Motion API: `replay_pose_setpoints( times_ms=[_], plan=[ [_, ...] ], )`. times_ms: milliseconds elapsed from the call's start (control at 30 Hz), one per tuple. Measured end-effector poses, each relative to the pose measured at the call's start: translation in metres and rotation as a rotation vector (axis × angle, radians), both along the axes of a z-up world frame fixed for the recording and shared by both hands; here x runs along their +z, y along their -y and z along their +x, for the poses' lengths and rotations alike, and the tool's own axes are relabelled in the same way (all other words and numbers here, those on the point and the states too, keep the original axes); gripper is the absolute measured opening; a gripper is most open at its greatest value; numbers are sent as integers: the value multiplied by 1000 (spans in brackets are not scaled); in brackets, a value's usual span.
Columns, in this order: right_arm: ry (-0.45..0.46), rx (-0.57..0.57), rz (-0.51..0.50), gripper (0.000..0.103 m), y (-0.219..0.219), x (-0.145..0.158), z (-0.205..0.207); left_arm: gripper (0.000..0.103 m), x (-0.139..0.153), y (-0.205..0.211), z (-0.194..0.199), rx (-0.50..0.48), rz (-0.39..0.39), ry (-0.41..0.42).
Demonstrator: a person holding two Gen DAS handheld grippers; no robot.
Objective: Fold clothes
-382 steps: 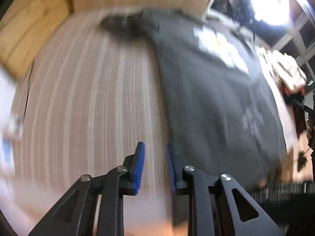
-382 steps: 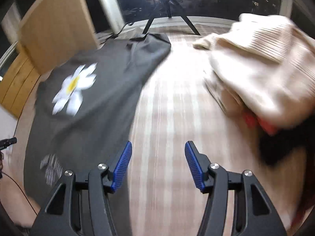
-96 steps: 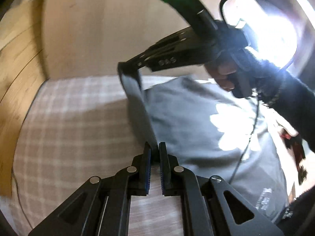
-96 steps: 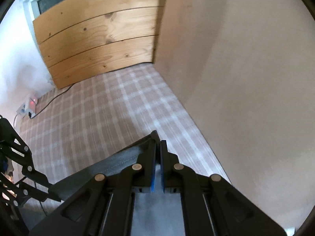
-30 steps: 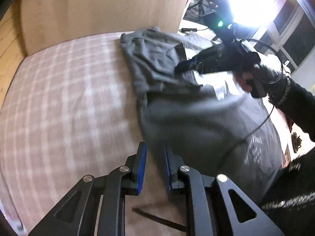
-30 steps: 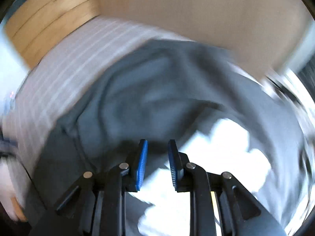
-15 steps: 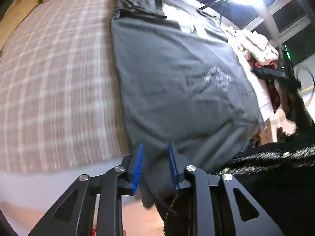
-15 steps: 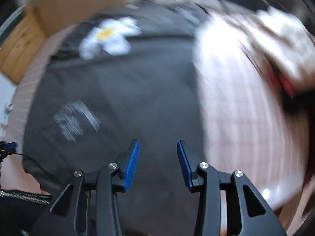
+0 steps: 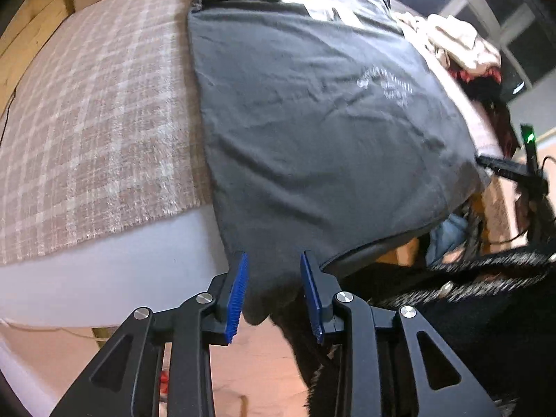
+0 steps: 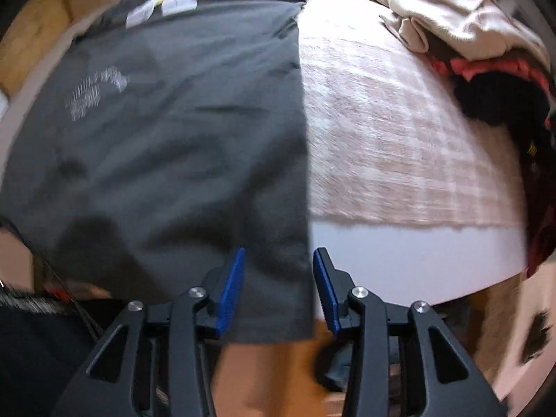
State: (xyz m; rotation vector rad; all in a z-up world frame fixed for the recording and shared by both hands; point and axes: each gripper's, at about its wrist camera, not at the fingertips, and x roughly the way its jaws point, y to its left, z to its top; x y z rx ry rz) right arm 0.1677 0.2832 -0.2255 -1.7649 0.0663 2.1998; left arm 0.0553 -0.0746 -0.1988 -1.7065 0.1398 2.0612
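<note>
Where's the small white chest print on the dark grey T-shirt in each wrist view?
Left wrist: small white chest print, right of centre, on the upper part of the dark grey T-shirt.
Right wrist: the print, far left, mid-height, blurred.
Shared landmark: cream knitted garment on the clothes pile, upper right in both views.

Left gripper (image 9: pixel 274 293) angled steeply down, jaws parted, pads apparently touching nothing. Right gripper (image 10: pixel 278 290) likewise, gap wider.
</note>
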Motion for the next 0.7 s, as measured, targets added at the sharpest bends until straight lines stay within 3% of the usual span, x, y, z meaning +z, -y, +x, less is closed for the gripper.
replay_pose_setpoints(
  times_ms=[67, 167, 267, 400, 533, 633, 700],
  plan=[
    [62, -31, 71, 41, -8, 3, 4, 30, -4, 3, 7, 4, -33, 2],
    [-8, -25, -8, 41, -9, 23, -6, 30, -2, 19, 14, 77, -7, -1],
    [-85, 87, -57, 41, 20, 39, -39, 30, 1, 29, 20, 143, 42, -6],
    [-179, 279, -144, 41, 45, 71, -80, 30, 0, 37, 32, 200, 38, -29],
    [-263, 412, -234, 42, 60, 118, -140, 31, -5, 51, 42, 331, 84, -46],
    [-319, 471, -235, 42, 72, 142, -213, 32, -11, 52, 44, 399, 139, -52],
    [-353, 507, -225, 43, 82, 158, -261, 33, -14, 44, 44, 412, 120, -60]
  ],
)
